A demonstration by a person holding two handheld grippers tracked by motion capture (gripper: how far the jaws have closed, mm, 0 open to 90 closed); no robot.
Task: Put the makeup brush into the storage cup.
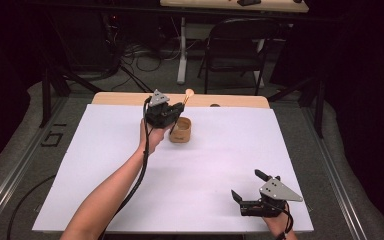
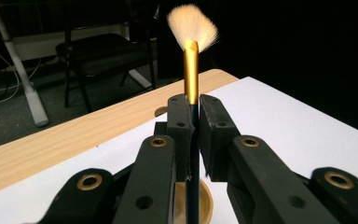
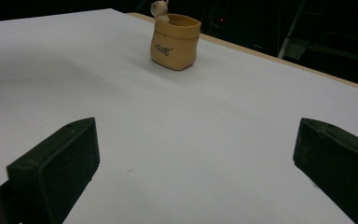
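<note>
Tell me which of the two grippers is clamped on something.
The left gripper, by the tan pot: its jaws pinch a brush handle. The right gripper rests wide open, empty.

Left gripper jaws clamped together, arm outstretched; right gripper jaws spread wide.

**Matt plastics, shiny metal, glazed clay**

The brush has a glossy gold metal ferrule, soft pale bristles that fan out fluffy, and a dark, smooth handle with a slight sheen. The left gripper looks like matt black plastic, faintly grainy, set with brass-coloured metal eyelets. The right gripper has the same dull black finish; its top plate is flat grey and matt. The pot looks like tan ceramic, smooth with a soft shine. The table shows pale wood grain under a smooth, matt white sheet.
</note>
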